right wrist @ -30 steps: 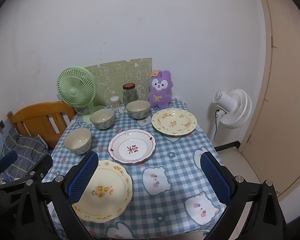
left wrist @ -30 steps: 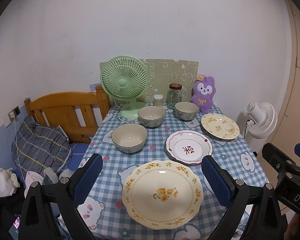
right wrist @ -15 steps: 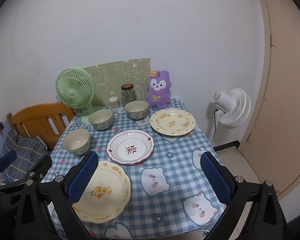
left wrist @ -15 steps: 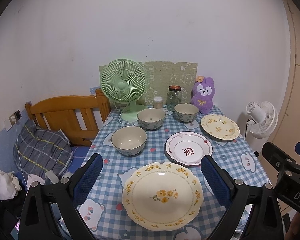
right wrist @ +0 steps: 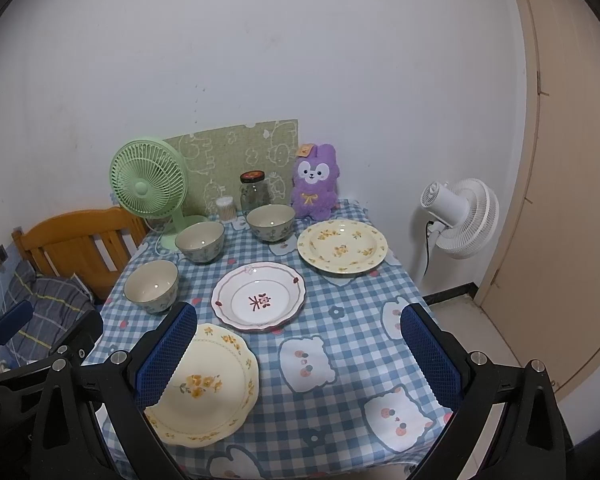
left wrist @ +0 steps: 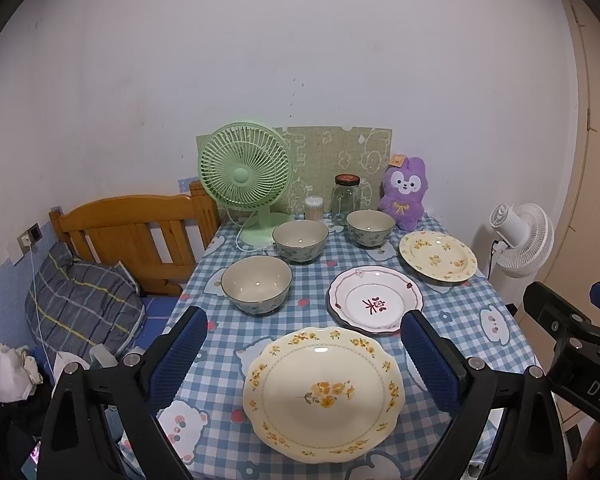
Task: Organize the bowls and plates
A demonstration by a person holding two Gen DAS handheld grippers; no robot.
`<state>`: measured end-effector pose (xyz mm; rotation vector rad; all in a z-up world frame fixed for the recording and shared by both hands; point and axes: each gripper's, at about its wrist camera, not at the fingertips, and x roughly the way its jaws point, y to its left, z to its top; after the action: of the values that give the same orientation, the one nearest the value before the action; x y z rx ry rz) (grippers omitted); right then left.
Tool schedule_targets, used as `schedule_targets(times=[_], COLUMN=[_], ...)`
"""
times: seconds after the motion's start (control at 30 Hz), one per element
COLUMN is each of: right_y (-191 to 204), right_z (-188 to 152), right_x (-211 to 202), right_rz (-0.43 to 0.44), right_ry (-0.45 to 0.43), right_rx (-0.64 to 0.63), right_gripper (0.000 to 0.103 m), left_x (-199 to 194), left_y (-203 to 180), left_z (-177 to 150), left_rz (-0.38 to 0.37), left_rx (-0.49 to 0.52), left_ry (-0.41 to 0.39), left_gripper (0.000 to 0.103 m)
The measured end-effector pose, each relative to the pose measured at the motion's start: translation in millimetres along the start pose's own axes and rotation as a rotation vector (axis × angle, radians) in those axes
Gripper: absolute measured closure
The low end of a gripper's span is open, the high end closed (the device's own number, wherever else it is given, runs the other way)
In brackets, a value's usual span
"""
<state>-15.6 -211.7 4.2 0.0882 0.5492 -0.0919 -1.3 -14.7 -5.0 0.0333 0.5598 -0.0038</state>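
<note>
On the blue checked table (left wrist: 476, 312) lie a large cream plate with yellow flowers (left wrist: 324, 392) (right wrist: 204, 388) at the front, a white plate with a red mark (left wrist: 376, 300) (right wrist: 258, 296) in the middle, and a smaller yellow-flowered plate (left wrist: 438, 255) (right wrist: 342, 245) at the far right. Three bowls stand in an arc: the near left bowl (left wrist: 256, 285) (right wrist: 151, 286), the middle bowl (left wrist: 300, 240) (right wrist: 200, 241) and the far bowl (left wrist: 371, 227) (right wrist: 271, 222). My left gripper (left wrist: 302, 354) hangs open above the large plate. My right gripper (right wrist: 296, 356) is open over the table's front right.
A green desk fan (left wrist: 246, 184), a small cotton-swab jar (left wrist: 314, 208), a glass jar (left wrist: 346, 196) and a purple plush (left wrist: 404, 194) line the back edge. A wooden bed frame (left wrist: 132, 232) stands left, a white floor fan (right wrist: 460, 216) and a door (right wrist: 572, 160) right.
Both views have drifted slightly, the table sitting a little lower and further left in frame. No dish has moved and both grippers stay open.
</note>
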Motion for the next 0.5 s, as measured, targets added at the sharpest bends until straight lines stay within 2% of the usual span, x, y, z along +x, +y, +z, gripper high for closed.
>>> schedule_targets(times=[0.5], right_y=[-1.8], right_z=[-0.8], right_x=[0.0], right_rz=[0.004], right_ry=[0.003], right_rx=[0.0], right_gripper=[0.002], left_x=[-0.7], left_y=[0.6], left_z=[-2.1], left_rz=[0.001], left_rx=[-0.002], left_ry=[-0.001], left_gripper=[0.006])
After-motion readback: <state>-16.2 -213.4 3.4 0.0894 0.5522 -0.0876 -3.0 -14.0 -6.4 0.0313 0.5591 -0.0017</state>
